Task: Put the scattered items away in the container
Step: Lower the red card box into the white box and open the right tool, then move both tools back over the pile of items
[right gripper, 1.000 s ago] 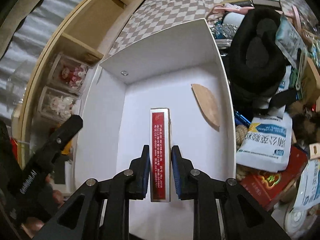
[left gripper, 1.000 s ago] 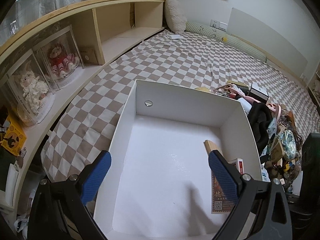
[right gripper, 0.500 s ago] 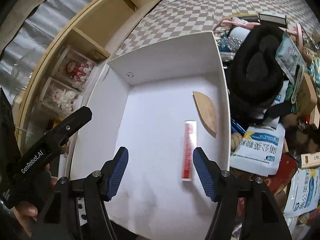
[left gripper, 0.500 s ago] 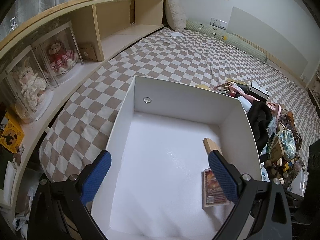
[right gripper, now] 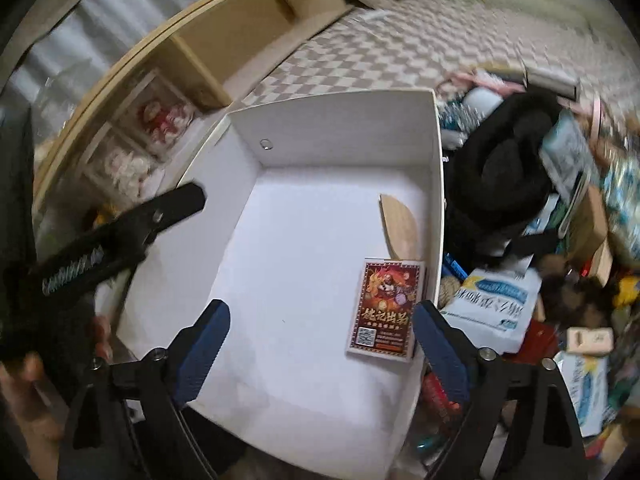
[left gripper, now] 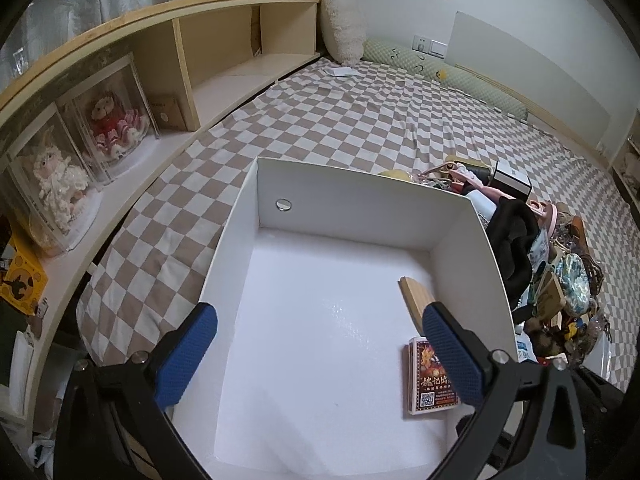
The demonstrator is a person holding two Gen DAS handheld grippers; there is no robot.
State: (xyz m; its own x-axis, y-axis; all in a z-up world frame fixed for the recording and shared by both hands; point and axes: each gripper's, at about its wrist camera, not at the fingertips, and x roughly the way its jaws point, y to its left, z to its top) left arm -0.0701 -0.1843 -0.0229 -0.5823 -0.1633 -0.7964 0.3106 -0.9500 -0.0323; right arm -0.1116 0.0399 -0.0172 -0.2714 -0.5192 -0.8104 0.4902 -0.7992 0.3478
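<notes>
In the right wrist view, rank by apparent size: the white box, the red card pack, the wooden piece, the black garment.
1. white box
2. black garment
3. red card pack
4. wooden piece

The pack lies nearer the camera than the wooden piece, so those two are unsure.

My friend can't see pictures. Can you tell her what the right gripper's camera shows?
A white box holds a red card pack and a wooden piece. The right gripper hangs above it, jaws opening with nothing between them. A messy pile lies beside the box.

White box [left gripper: 248, 216] on a checkered bedspread [left gripper: 360, 112], red card box [left gripper: 430, 380] flat near its right wall, wooden piece [left gripper: 414, 296] just beyond, left gripper [left gripper: 320, 356] spread wide above, clutter pile [left gripper: 560, 280] at right
</notes>
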